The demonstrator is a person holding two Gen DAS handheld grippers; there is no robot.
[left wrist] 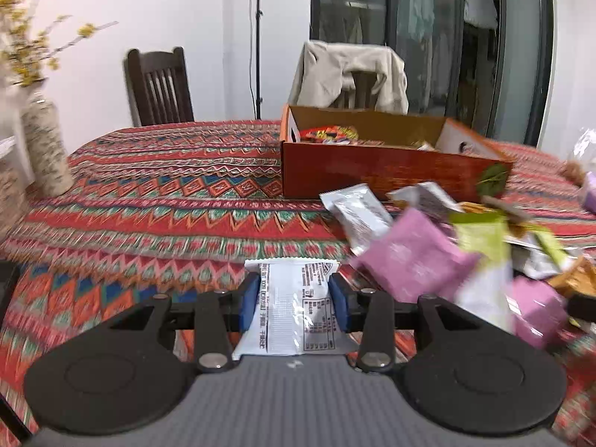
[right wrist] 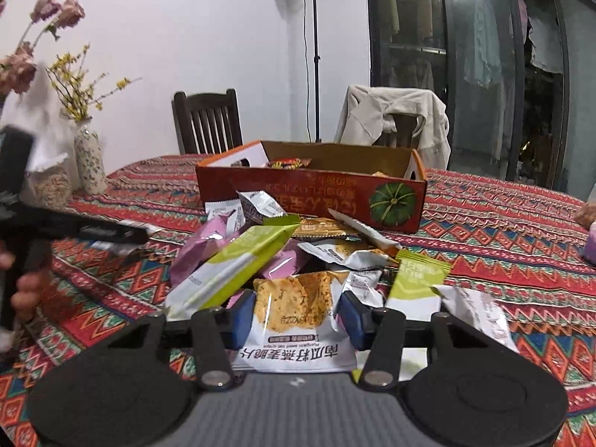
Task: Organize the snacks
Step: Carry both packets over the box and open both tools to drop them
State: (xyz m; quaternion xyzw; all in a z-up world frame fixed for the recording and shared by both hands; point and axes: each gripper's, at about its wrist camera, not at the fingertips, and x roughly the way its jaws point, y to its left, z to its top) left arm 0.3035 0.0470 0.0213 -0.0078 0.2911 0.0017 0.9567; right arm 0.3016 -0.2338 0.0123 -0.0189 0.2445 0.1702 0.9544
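My left claw [left wrist: 294, 300] is closed on a white snack packet [left wrist: 294, 309], its blue pads pressing both sides, and my right claw [right wrist: 298, 318] has its jaws against a crisp packet with orange picture [right wrist: 298, 316] at the near edge of the pile. The cardboard box [right wrist: 309, 193] behind holds only a few snacks. I judge most work remains, because many packets [right wrist: 242, 260] lie loose on the desk [left wrist: 167, 201].
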